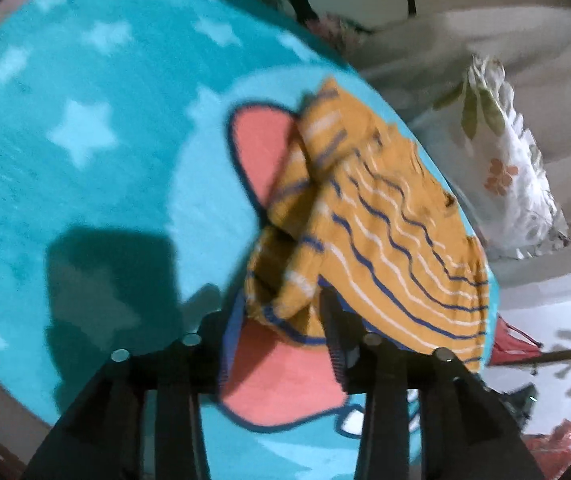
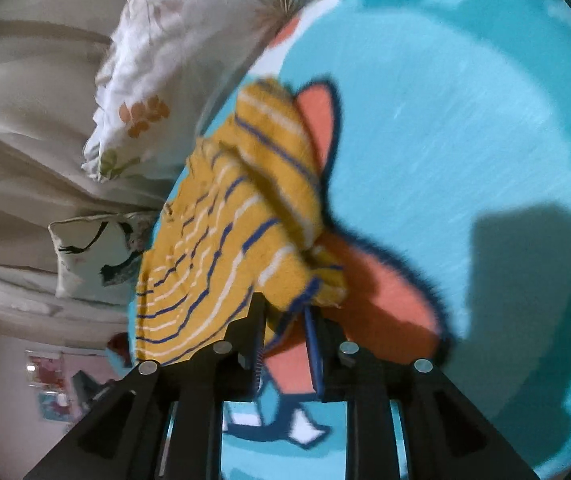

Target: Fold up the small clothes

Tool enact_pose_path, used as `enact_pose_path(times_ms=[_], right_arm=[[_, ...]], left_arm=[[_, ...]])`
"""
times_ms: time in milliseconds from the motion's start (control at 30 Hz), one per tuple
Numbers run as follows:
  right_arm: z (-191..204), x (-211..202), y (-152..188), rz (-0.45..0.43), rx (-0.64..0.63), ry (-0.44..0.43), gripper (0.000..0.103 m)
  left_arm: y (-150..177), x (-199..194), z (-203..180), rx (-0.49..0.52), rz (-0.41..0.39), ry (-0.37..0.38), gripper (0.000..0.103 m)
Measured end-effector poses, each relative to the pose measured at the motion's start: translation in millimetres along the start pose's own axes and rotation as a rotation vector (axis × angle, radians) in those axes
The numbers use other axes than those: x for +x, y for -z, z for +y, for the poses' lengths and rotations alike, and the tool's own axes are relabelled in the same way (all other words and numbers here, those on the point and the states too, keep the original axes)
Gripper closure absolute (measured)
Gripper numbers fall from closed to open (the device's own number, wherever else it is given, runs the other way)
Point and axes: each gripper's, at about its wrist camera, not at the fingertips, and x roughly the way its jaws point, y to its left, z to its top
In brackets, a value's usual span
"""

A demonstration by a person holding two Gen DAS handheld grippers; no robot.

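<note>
Left wrist view: left claw is partly open w/ the near hem of the striped yellow garment hanging between its fingers; blur makes it hard to say if the pads bite, prob. not. Right wrist view: right claw is nearly closed, pinching a bunched corner of that garment. The garment lies just ahead of both claws on the round teal rug, partly lifted at the near end, far end draped at the rug's rim. Looks light, soft, floppy knit; it'll sag and crease, not slip much. Best holds seem the hem corners, one per claw. Room: wide bare rug on the side away from the pillows for laying it flat; the pillows crowd the rug's other edge, so folds prob. should go inward.
</note>
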Motion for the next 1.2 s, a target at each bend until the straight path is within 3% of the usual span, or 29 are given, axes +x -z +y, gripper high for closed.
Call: enact_pose_path(times_ms=[100,200,333,500,667,833,1000,1100,1200], right_arm=[[9,-24,-5,-0.093,-0.058,0.063,0.080],[33,-31,-10,-0.134,-0.152,0.048,0.080],[71,-8,-12,-0.098,-0.290,0.046,0.080],[102,50,-25,-0.027,-0.388,0.056,0.080],[103,99,-62,-0.003,-0.343,0.107,0.080],[77,131,-104,0.006,-0.183,0.145,0.081],[31,135,-114,-0.022,0.083,-0.087,0.086],[23,135,-111,-0.042,0.096,-0.123,0.090],[31,133,-104,-0.084,0.024,-0.100,0.089]], left_arm=[[-1,-19,0,0.042,-0.061,-0.068,0.063],[-1,-27,-20,0.139,-0.093,-0.087,0.062],[-5,-12,-55,0.232,-0.084,-0.067,0.051],[-31,24,-72,0.295,-0.068,-0.098,0.050],[-59,63,-56,0.266,-0.011,-0.180,0.050],[-72,81,-33,0.172,0.032,-0.122,0.041],[-72,81,-37,0.198,0.019,-0.117,0.035],[-75,83,-39,0.198,0.027,-0.118,0.029],[-77,87,-45,0.215,0.037,-0.147,0.026]])
